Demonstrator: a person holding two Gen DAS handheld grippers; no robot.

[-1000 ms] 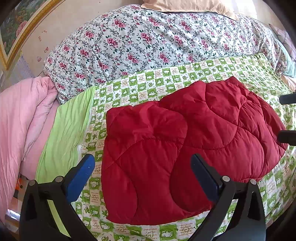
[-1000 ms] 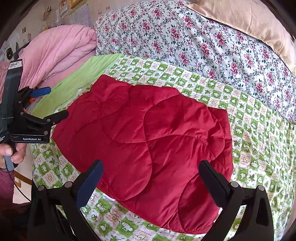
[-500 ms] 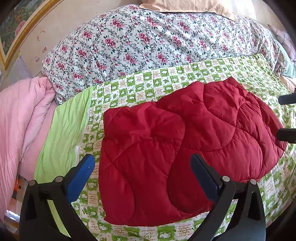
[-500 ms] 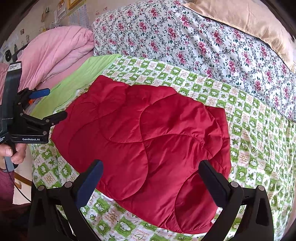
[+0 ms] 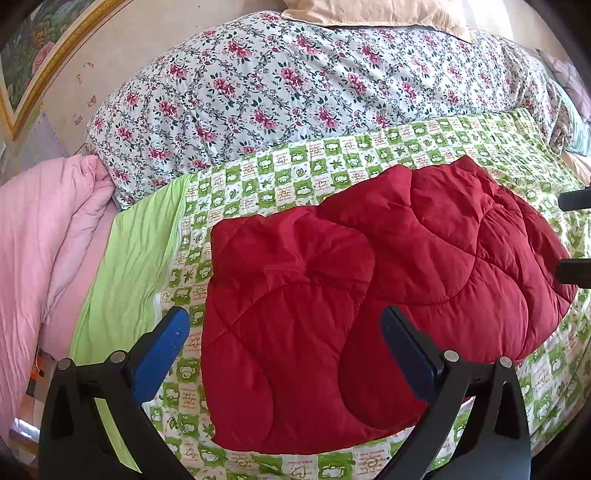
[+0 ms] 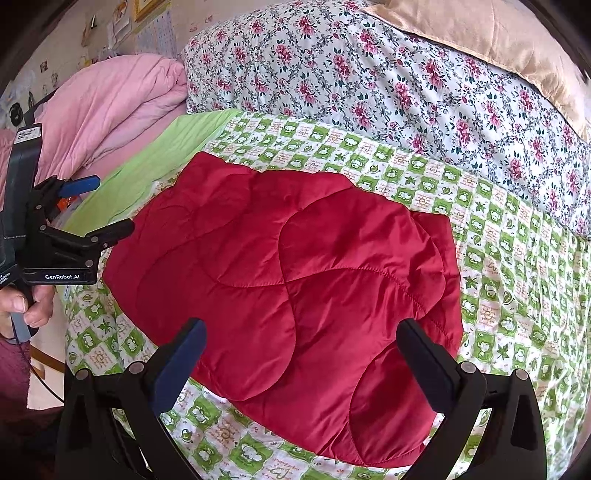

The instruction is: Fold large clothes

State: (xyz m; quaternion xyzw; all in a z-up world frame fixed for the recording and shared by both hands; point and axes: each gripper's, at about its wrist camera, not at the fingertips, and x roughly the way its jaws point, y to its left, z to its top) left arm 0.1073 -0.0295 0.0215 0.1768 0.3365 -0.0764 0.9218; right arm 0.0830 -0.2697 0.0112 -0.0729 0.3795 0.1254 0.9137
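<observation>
A red quilted garment (image 5: 369,295) lies folded into a compact pad on the green checked sheet (image 5: 280,177); the right wrist view shows the red garment (image 6: 295,280) from its other side. My left gripper (image 5: 284,336) hovers open over the pad's near left part, holding nothing. My right gripper (image 6: 299,343) is also open and empty above the near edge. The left gripper (image 6: 96,203) appears at the left of the right wrist view, held by a hand (image 6: 26,306). The right gripper's fingertips (image 5: 576,199) show at the left wrist view's right edge.
A floral duvet (image 5: 295,81) is piled behind the sheet, with a beige pillow (image 5: 369,14) on top. A pink quilt (image 5: 40,236) and a plain green cloth (image 5: 133,273) lie to the left. A framed picture (image 5: 40,51) hangs on the wall.
Both cameras have drifted slightly, so the garment sits a little lower and more left in view. The garment itself has not changed shape. Both grippers stay open.
</observation>
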